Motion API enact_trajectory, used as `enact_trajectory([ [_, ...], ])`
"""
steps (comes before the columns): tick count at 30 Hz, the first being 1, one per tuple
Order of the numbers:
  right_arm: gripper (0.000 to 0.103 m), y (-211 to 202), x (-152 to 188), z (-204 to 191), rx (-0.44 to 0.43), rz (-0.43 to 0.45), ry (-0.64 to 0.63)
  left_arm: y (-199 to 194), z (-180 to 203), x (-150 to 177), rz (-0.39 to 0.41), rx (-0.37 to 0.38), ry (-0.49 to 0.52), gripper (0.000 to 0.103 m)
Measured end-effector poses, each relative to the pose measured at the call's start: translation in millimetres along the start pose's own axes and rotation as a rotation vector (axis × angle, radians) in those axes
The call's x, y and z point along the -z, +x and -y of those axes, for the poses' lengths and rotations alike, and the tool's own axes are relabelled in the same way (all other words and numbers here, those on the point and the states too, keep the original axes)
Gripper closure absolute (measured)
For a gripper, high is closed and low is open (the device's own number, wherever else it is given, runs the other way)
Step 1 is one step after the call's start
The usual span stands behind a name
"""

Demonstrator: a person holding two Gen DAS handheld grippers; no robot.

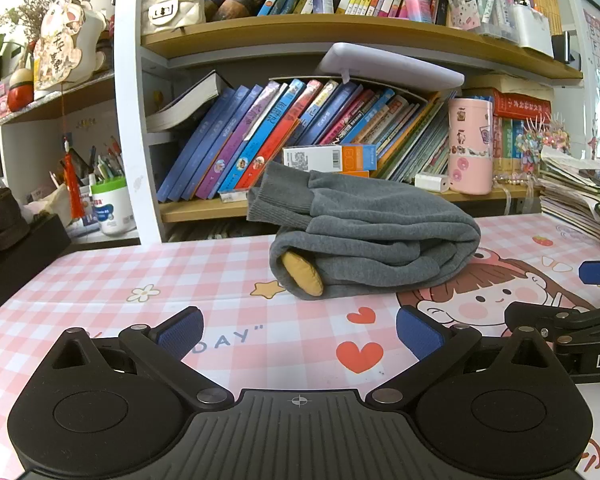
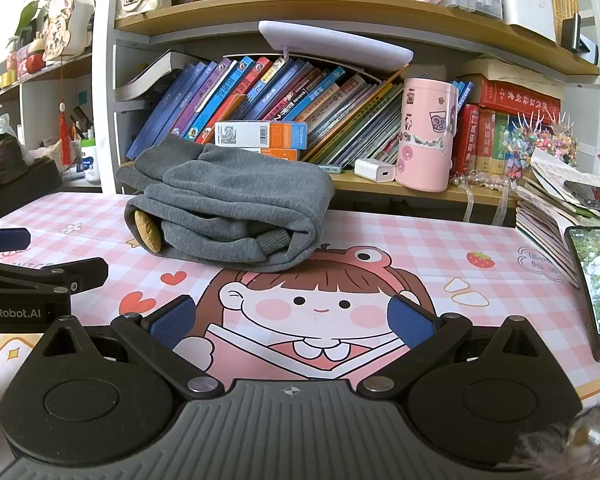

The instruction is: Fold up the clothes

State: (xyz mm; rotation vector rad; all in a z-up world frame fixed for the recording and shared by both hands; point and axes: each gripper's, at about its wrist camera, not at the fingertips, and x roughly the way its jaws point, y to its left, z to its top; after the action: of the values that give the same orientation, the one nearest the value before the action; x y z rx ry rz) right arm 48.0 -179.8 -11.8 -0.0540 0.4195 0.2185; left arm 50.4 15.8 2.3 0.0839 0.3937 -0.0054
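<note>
Leftmost, the left gripper (image 1: 298, 332) hovers low over the pink-and-white checked cartoon mat (image 1: 112, 280) covering the worktop, its blue-padded jaws spread wide with nothing between them. Ahead of it and a little to its right lies the grey knitted garment (image 1: 376, 240), folded into a thick bundle with ribbed cuffs on top and a mustard-yellow patch (image 1: 303, 276) showing at its left end; it rests on the mat just in front of the wooden bookshelf (image 1: 204, 208) of slanted books. Beside it, the right gripper (image 2: 292, 322) hangs over the printed cartoon girl's face (image 2: 320, 300), jaws likewise parted and empty, well short of the bundle. Farther right a black smartphone (image 2: 596, 284) lies lit on the mat.
</note>
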Motion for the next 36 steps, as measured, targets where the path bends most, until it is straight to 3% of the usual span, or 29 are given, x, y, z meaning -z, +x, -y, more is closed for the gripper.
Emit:
enact_trajectory([
  [36,0.000,0.7,-1.1,0.8,-0.003,-0.006,-0.002,-1.1,0.0,0.2,0.005,0.000,-0.008,0.000],
])
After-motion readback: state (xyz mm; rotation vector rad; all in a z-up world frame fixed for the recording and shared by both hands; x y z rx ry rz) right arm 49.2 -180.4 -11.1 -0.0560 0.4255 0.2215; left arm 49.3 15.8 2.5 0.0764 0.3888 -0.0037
